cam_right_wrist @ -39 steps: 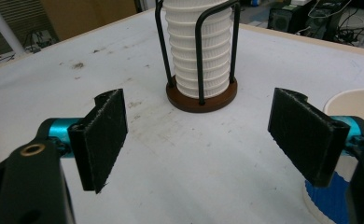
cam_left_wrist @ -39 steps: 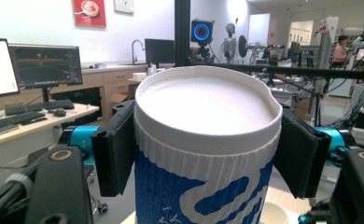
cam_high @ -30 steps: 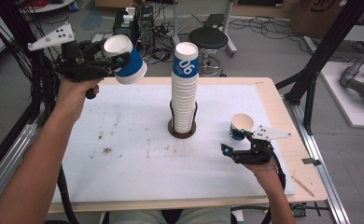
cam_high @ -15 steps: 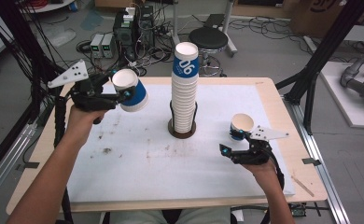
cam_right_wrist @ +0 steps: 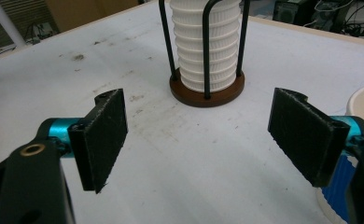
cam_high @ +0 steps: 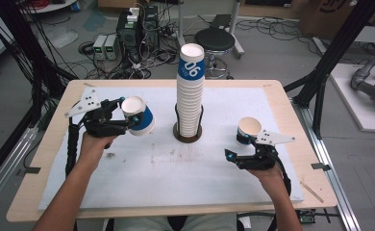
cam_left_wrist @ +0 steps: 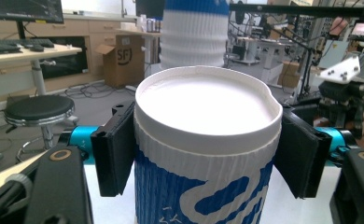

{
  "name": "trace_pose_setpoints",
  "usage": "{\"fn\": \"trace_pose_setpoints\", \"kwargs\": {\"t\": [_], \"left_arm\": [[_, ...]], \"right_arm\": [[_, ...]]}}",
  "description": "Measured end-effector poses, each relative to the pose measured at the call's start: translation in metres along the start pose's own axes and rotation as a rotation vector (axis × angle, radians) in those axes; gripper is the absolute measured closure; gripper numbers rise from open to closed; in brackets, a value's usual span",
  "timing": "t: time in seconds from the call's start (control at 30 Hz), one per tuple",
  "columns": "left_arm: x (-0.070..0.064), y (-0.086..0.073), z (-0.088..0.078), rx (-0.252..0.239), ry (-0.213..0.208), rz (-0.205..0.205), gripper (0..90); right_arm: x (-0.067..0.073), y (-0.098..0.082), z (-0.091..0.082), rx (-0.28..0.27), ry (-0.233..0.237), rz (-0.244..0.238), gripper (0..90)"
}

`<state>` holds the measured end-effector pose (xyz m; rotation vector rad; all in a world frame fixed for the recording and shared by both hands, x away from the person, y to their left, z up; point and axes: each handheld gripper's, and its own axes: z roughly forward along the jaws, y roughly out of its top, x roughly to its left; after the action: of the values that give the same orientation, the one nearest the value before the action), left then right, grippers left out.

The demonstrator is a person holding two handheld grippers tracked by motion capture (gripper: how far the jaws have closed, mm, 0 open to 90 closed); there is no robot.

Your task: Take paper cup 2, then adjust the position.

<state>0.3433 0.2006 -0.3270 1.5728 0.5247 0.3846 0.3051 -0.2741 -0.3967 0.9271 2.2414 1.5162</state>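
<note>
The left gripper (cam_high: 136, 120) has its two black pads clamped on opposite sides of a blue-and-white paper cup (cam_high: 138, 116), just under the rim, as the left gripper view shows (cam_left_wrist: 203, 154). The cup hangs above the table, left of the tall cup stack (cam_high: 191, 91); its long axis is tilted, the open mouth turned up and toward the left, the base toward the stack. The right gripper (cam_right_wrist: 208, 137) holds nothing: its jaws stand wide apart over bare mat, pointing at the foot of the stack. A second cup (cam_high: 249, 130) stands upright on the mat, right of the stack and just beyond the right gripper. The stack rises from a round brown holder (cam_right_wrist: 206, 95) with thin black uprights, at the middle of a stained white mat (cam_high: 176, 178) on a wooden table (cam_high: 315, 192). Beyond the stack, on the grey floor, stand a black stool (cam_high: 215, 39), electronic boxes and loose cables.
</note>
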Motion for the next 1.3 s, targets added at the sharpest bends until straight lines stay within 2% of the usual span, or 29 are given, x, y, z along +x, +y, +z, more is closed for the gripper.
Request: {"fn": "trace_pose_setpoints", "kwargs": {"t": [0.53,0.63,0.8,1.07,1.3], "left_arm": [[-0.009,-0.030,0.001,0.018,-0.013,-0.009,29.5],[-0.010,-0.033,0.000,0.032,-0.019,-0.004,29.5],[-0.012,-0.035,-0.001,0.029,-0.020,-0.003,29.5],[-0.013,-0.041,0.001,0.047,-0.036,-0.004,29.5],[-0.016,-0.043,0.005,0.052,-0.051,-0.005,29.5]], "right_arm": [[-0.001,0.002,0.007,-0.003,0.007,0.005,20.3],[0.000,0.003,0.010,0.000,0.013,0.001,20.3],[0.003,0.001,0.012,0.014,0.028,-0.006,20.3],[0.003,0.000,0.009,-0.004,0.029,-0.002,20.3],[0.006,0.001,0.009,-0.010,0.042,-0.018,20.3]]}}
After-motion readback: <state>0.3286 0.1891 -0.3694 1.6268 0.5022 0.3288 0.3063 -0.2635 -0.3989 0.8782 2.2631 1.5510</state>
